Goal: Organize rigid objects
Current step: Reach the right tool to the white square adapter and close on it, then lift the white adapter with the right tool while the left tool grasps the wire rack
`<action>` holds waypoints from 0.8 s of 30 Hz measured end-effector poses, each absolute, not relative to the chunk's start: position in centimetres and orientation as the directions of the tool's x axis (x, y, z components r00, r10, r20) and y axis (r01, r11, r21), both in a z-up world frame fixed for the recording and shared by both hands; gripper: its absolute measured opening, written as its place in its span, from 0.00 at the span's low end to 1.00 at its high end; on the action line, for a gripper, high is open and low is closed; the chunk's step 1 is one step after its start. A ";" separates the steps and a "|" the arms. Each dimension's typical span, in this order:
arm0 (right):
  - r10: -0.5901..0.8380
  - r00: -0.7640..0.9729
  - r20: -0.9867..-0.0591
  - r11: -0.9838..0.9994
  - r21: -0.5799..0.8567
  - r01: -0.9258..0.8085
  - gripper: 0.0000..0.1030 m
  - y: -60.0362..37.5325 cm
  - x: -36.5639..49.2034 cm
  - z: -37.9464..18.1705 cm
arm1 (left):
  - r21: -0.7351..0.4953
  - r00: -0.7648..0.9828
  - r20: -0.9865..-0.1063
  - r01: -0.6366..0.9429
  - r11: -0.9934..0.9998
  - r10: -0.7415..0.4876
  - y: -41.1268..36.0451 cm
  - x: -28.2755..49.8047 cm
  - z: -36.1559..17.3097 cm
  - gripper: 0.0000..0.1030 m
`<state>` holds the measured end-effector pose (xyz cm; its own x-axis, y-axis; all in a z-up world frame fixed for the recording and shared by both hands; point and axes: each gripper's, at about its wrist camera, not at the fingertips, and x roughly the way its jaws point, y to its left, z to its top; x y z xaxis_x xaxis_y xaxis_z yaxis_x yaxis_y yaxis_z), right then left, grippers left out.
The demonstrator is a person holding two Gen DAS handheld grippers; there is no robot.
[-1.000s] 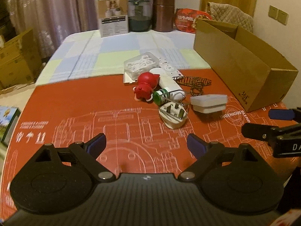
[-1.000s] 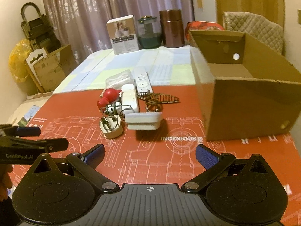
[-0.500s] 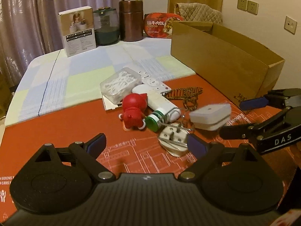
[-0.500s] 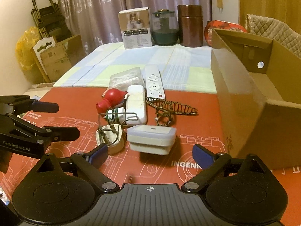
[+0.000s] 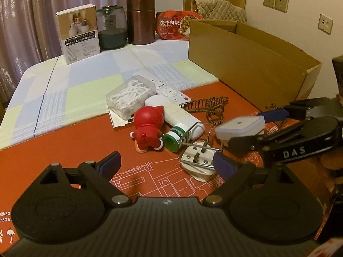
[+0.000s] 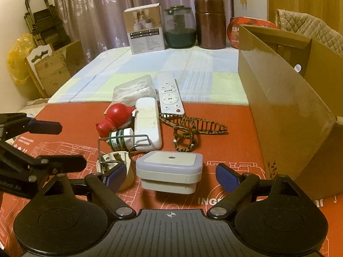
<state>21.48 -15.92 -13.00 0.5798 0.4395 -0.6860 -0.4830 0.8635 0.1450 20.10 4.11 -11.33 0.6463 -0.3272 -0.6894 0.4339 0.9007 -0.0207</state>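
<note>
On the red mat (image 5: 64, 150) lies a cluster: a red figurine (image 5: 148, 128), a green-capped bottle (image 5: 182, 131), a plug (image 5: 199, 160), a clear case (image 5: 130, 95), a remote (image 5: 169, 90) and a striped clip (image 5: 212, 107). The left gripper (image 5: 167, 163) stands wide, its right fingertip over the plug. The right gripper (image 5: 255, 126), jaws closing, brackets a white box (image 5: 240, 126) near the carton (image 5: 246, 64).

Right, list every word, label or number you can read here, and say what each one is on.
"DAS": black right gripper, on its arm.
"INGE...", cut off by the gripper: red printed table mat.
"...ONS X" and "...NS X 4", cut off: same mat's left edge.
"36...", partly hidden: brown cardboard box, low on its side.
Large Chinese characters: red oval food tin.
Too small: white product carton, white remote control, green-capped bottle.
</note>
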 end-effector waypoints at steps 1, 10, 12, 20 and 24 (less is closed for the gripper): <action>0.440 0.581 -0.685 0.864 0.148 -0.481 0.82 -15.8 21.6 -13.1 | -0.021 0.644 -0.691 0.434 0.901 -0.327 4.1 20.1 -11.4 0.88; 0.438 0.578 -0.688 0.865 0.149 -0.478 0.65 -15.5 22.1 -13.5 | -0.023 0.639 -0.691 0.449 0.893 -0.339 3.9 20.2 -11.5 0.88; 0.438 0.586 -0.682 0.867 0.149 -0.475 0.63 -15.7 22.1 -13.3 | -0.015 0.641 -0.686 0.459 0.888 -0.343 3.6 20.1 -11.6 0.88; 0.428 0.603 -0.673 0.873 0.136 -0.467 0.60 -17.4 21.0 -12.1 | -0.002 0.605 -0.691 0.546 0.838 -0.396 2.0 20.3 -12.1 0.88; 0.419 0.599 -0.682 0.878 0.137 -0.458 0.60 -18.1 20.6 -12.1 | -0.002 0.604 -0.674 0.574 0.819 -0.425 1.3 20.8 -11.9 0.87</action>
<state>20.59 -18.13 -12.12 0.5992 0.4188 -0.6823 -0.4583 0.8782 0.1365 20.77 1.34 -11.95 0.6044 -0.4254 -0.6736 0.5744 0.8186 -0.0015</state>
